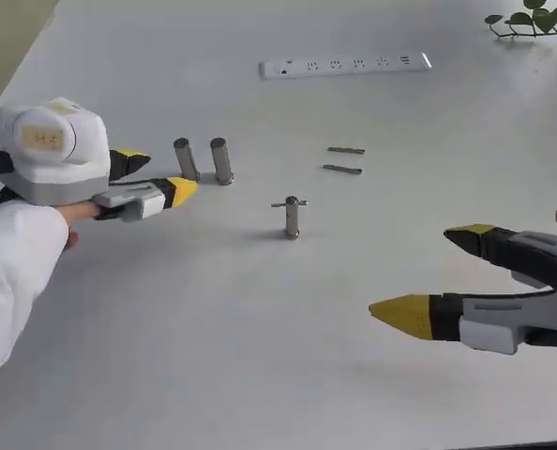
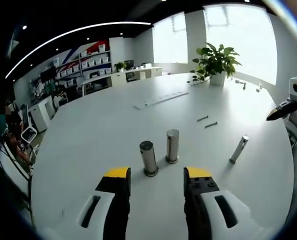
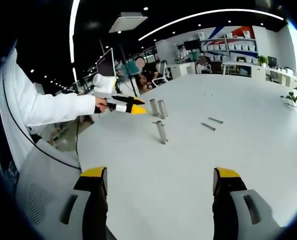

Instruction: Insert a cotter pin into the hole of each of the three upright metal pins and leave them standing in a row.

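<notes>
One of the three insertions is judged to be done. A cotter pin [image 1: 291, 202] is seen lying crosswise through the top of the third metal pin [image 1: 293, 219], which stands alone on the tabletop [image 1: 260, 366], well apart from the other two. The left metal pin [image 1: 186, 159] and the second metal pin [image 1: 222, 161] stand upright just beside each other, and no cotter pin is seen in them. Two loose cotter pins [image 1: 346, 150] [image 1: 342, 170] lie flat further back, between the metal pins and a power strip [image 1: 346, 65].

The left hand-held gripper [image 1: 166, 173] is held with its jaws moderately open and nothing between them. In the left gripper view the left metal pin is seen straight ahead of the gap. Whether a jaw tip touches it cannot be told. The right hand-held gripper [image 1: 414, 272] is held wide open and empty, near the front edge and well apart from the loose cotter pins.

The step in hand is judged to be the second insertion. For the next move, the left metal pin should probably be gripped low on its shaft, so that its top is left free, and a loose cotter pin has to be fetched by the right hand-held gripper. The hole itself cannot be made out, so its direction must be found first. Afterwards, the third metal pin may need to be brought into the row.
</notes>
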A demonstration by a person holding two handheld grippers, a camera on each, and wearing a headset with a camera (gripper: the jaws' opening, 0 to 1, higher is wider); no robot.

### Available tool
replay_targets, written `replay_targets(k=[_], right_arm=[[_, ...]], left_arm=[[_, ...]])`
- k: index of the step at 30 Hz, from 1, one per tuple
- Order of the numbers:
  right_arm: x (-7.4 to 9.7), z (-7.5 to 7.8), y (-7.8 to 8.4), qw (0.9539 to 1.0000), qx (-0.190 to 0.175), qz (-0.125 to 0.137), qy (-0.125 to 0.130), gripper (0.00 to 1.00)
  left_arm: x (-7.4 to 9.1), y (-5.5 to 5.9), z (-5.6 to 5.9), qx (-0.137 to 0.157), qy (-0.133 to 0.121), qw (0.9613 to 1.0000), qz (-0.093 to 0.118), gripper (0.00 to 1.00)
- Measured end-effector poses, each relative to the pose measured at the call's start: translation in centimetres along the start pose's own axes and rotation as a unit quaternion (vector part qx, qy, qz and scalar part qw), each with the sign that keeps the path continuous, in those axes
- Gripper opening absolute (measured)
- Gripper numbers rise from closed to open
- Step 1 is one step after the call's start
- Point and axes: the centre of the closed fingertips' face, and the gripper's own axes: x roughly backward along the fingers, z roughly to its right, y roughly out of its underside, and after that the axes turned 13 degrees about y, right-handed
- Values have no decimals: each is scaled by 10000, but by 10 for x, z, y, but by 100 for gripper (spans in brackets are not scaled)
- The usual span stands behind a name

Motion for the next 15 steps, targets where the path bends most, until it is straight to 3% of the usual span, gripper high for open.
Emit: replay_targets(k=[7,15], right_arm=[[-4,-4,0,9999,-76,22,-86,85],[-5,-2,1,9999,-136,19,-83,84]], left_arm=[[-21,-2,-14,-60,1,9998,-172,30],[-30,-2,-22,30,-20,9998,-191,20]])
